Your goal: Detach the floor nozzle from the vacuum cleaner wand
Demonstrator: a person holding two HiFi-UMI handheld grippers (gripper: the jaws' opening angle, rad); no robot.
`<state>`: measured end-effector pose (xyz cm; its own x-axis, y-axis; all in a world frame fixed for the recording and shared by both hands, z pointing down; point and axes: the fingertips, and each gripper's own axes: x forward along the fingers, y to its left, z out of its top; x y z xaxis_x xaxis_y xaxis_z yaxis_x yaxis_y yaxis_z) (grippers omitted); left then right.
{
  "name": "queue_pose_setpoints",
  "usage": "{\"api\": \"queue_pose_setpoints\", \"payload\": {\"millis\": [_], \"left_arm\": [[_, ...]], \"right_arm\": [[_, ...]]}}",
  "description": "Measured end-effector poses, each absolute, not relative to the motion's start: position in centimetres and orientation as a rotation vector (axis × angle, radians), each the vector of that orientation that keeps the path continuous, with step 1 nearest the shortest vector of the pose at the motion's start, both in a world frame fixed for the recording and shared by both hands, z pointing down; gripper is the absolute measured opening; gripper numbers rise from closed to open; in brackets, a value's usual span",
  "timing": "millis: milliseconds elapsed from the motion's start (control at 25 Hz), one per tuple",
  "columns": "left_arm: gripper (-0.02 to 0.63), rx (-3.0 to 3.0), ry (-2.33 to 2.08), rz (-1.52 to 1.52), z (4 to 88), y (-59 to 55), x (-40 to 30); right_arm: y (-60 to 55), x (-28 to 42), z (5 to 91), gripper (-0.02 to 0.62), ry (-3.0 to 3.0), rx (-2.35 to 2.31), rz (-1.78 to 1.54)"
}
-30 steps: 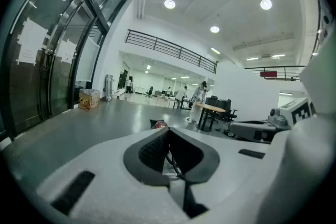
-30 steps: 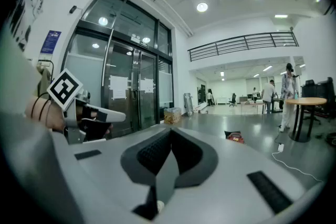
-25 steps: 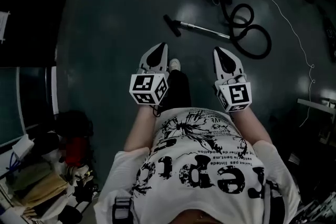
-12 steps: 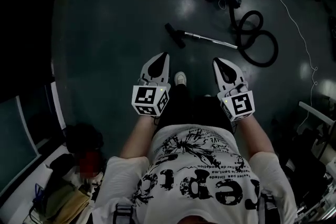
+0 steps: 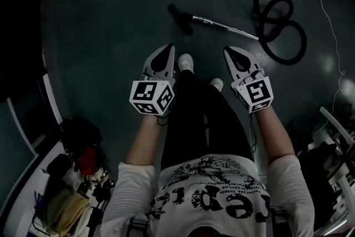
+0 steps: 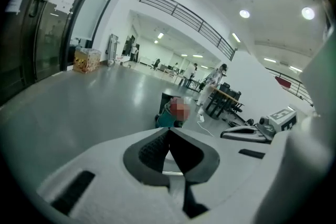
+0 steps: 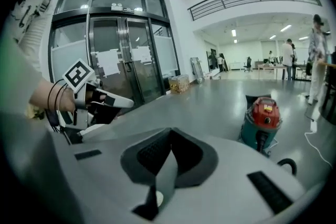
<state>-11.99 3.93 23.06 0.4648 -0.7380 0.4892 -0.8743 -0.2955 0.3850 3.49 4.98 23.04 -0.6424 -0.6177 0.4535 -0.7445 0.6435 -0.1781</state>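
Left tongs (image 5: 166,50), right tongs (image 5: 230,53): closed, empty, held short of the wand (image 5: 224,26), judged not yet reached. Floor nozzle (image 5: 180,11): attached at the wand's left end.

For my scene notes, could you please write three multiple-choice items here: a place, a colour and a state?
1. The floor nozzle lies: A on a table; B on the floor, on the wand; C in a box.
2. The vacuum cleaner's lid is: A red; B yellow; C white.
3. The left claw and right claw are: A wide open; B one open; C both shut, empty.
B, it lies on dark floor; A, the right gripper view shows red; C, jaws meet around nothing.
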Motion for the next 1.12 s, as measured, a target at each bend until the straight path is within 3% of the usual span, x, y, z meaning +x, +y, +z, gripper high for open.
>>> {"api": "queue_pose_setpoints", "payload": {"millis": [560, 840, 1040, 1120], "left_arm": [[0.005, 2.045, -1.279, 0.514, 63.3, -6.2, -13.6], [0.005, 1.97, -1.148, 0.491, 78.7, -5.9, -11.9], [0.005, 1.941, -1.063, 0.555, 83.9, -2.8, -9.6], [0.025, 1.934, -1.094, 0.617, 85.5, -2.3, -10.2]], "right_arm": [[-4.2, 4.9, 63.5, 0.005, -2.389, 0.862, 0.492], [-5.2, 4.3, 77.0, 0.008, -2.331, 0.65, 0.417], [-3.3, 4.9, 84.4, 0.211, -2.203, 0.489, 0.429], [-2.9, 5.3, 86.6, 0.235, -2.117, 0.432, 0.342]]}}
